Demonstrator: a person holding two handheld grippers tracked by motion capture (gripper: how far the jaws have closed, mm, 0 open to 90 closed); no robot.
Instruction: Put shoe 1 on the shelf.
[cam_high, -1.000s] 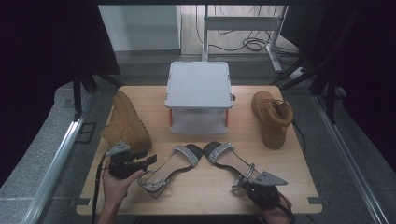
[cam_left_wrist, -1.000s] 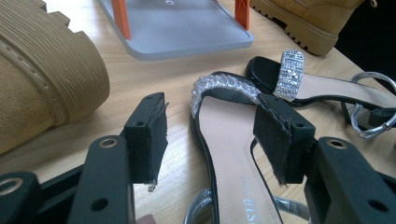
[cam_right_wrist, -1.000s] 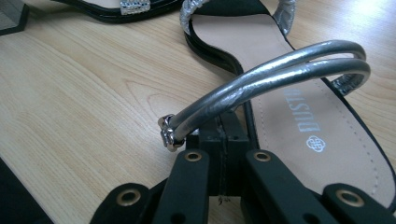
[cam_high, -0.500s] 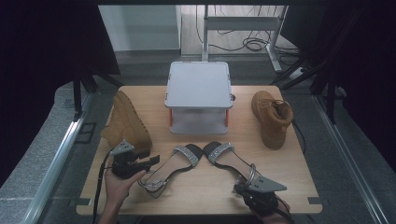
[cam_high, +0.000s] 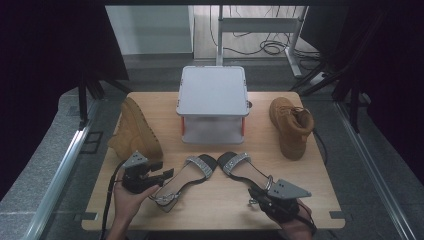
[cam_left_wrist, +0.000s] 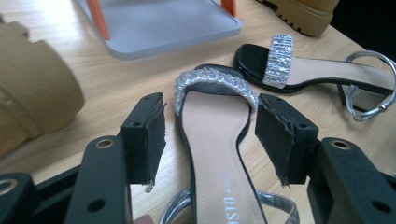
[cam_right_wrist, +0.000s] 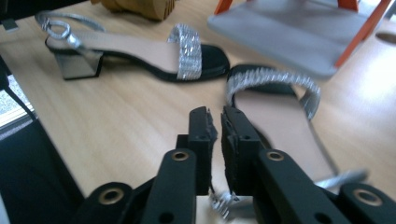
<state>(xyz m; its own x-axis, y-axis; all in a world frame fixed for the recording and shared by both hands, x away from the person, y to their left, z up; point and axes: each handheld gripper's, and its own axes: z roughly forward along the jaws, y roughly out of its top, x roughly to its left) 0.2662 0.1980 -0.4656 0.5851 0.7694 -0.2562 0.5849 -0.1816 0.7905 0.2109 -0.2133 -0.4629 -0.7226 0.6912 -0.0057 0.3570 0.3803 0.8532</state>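
1. Sandals, pair, black soles with glittery toe bands and silver ankle straps: left sandal (cam_high: 182, 179) and right sandal (cam_high: 245, 170) lie side by side on the near middle of the table (cam_high: 220, 202), toes pointing far, heels near.
2. Handling, judged: light, sole fairly stiff, straps thin and floppy, block heel hard. Best hold looks like the sole edges at mid-length or the heel; the buckle strap would likely slip or swing.
3. Left gripper (cam_left_wrist: 210, 135): jaws spread wide, straddling the left sandal's insole just behind the toe band, pads clear of both edges, nothing pinched.
4. Right gripper (cam_right_wrist: 215, 140): jaws nearly together with a narrow gap, just been opening, nothing seen between the pads; it sits over the right sandal's heel end, strap and buckle just below.
5. Surroundings: grey stand (cam_high: 212, 102) at far middle; tan boots, one far left (cam_high: 134, 131), one far right (cam_high: 291, 125).
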